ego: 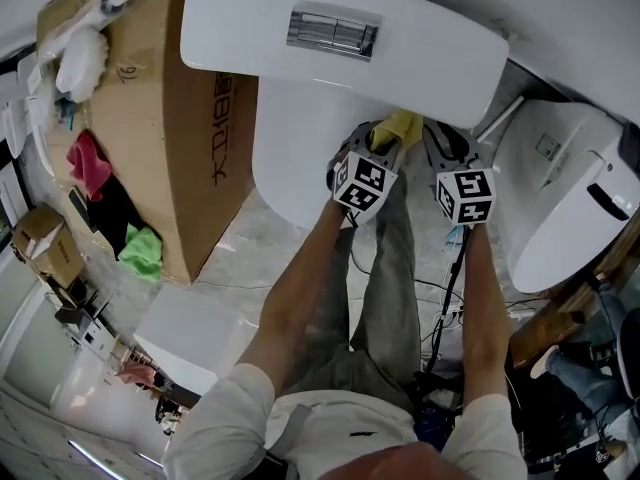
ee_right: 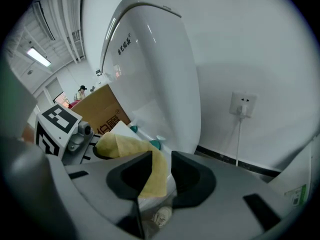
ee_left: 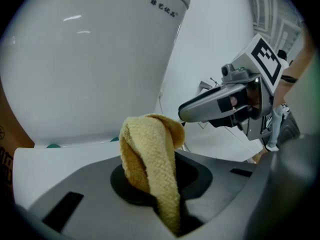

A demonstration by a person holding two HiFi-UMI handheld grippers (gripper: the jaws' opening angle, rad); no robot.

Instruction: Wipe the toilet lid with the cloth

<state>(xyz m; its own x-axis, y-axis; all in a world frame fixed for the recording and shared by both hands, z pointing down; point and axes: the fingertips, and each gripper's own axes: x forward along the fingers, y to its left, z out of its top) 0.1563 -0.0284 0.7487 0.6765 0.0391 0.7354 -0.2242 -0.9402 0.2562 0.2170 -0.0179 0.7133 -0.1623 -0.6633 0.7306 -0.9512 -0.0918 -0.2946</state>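
Head view: your left gripper (ego: 376, 148) and right gripper (ego: 441, 140) are side by side above the toilet lid (ego: 290, 138). The yellow cloth (ego: 400, 126) is at their tips.

Left gripper view: your fingers (ee_left: 215, 181) are squeezed tight on the cloth.

Right gripper view: your fingers (ee_right: 192, 176) are a little apart. The cloth's end hangs between them.

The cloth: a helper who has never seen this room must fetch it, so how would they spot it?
Find the white toilet against the wall. Just in front of it, the left gripper pinches a bunched yellow cloth. The pink cloth and green cloth lie off to the side by the cardboard box.
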